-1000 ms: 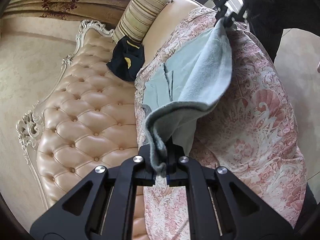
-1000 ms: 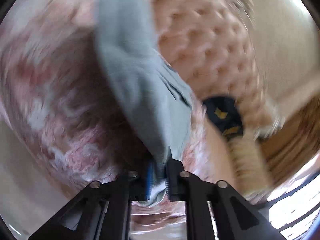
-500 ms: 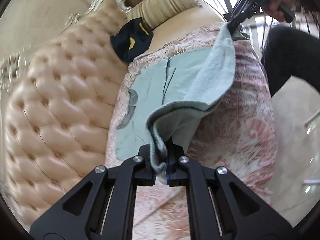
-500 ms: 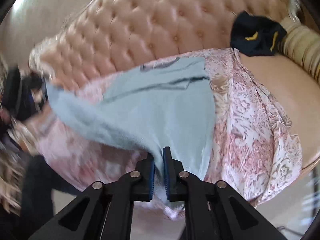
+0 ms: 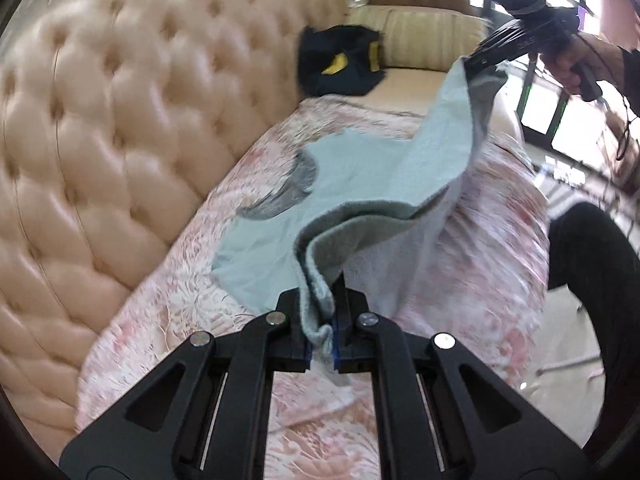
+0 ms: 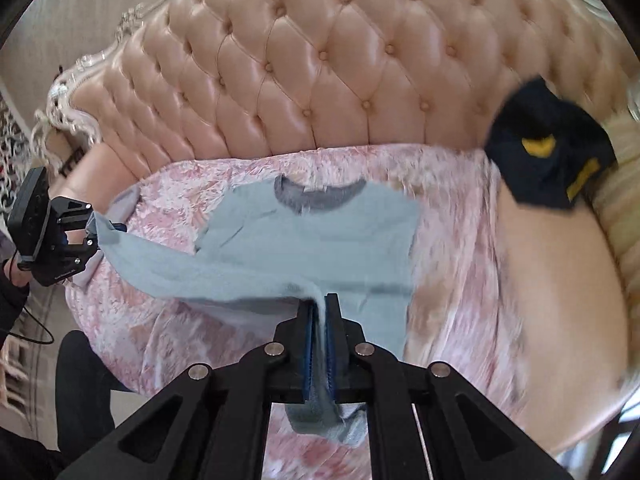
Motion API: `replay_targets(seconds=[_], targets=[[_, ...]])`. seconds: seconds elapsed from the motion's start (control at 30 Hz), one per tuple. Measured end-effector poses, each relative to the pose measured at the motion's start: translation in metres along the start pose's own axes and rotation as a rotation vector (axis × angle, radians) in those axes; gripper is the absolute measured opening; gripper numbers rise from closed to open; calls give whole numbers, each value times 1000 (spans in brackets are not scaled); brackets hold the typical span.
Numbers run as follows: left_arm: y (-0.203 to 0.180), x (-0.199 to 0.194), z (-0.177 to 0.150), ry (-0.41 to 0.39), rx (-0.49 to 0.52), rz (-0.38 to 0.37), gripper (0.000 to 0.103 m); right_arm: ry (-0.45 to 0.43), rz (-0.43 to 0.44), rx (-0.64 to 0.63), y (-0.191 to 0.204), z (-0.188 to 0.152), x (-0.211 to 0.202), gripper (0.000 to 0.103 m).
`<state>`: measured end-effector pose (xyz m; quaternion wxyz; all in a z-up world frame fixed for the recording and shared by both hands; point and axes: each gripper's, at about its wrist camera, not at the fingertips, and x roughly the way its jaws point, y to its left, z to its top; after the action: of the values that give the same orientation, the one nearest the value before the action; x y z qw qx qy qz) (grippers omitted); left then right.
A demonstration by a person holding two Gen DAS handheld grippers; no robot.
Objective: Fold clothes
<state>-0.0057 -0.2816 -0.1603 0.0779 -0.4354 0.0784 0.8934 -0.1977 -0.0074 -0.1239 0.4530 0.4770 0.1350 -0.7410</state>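
Left view: my left claw (image 5: 320,320) clenched on hem of grey shirt (image 5: 360,184). Shirt lies collar-end on pink cover (image 5: 500,280) of sofa (image 5: 100,140), near edge lifted. My right claw (image 5: 474,62) far off, gripping other corner. Dark garment (image 5: 340,62) beside pillow (image 5: 432,36).

Right view: my right claw (image 6: 319,320) clamped on shirt (image 6: 320,232) hem, fabric bunched between pads. Collar points to sofa (image 6: 320,60) back. Left claw (image 6: 90,232) at left, holding corner. Dark garment (image 6: 548,148) at right.
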Motion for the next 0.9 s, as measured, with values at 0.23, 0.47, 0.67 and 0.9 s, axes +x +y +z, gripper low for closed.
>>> replay_targets(seconds=[0.23, 0.47, 0.67, 0.9], targets=[[74, 83, -4, 107, -224, -58, 8, 148, 2, -21, -16, 84, 79, 5], [110, 143, -16, 193, -365, -112, 8, 268, 1, 58, -51, 95, 164, 5], [120, 162, -21, 203, -397, -99, 22, 282, 24, 183, -83, 94, 198, 10], [142, 157, -32, 142, -492, -64, 28, 116, 120, 368, -134, 93, 173, 90]])
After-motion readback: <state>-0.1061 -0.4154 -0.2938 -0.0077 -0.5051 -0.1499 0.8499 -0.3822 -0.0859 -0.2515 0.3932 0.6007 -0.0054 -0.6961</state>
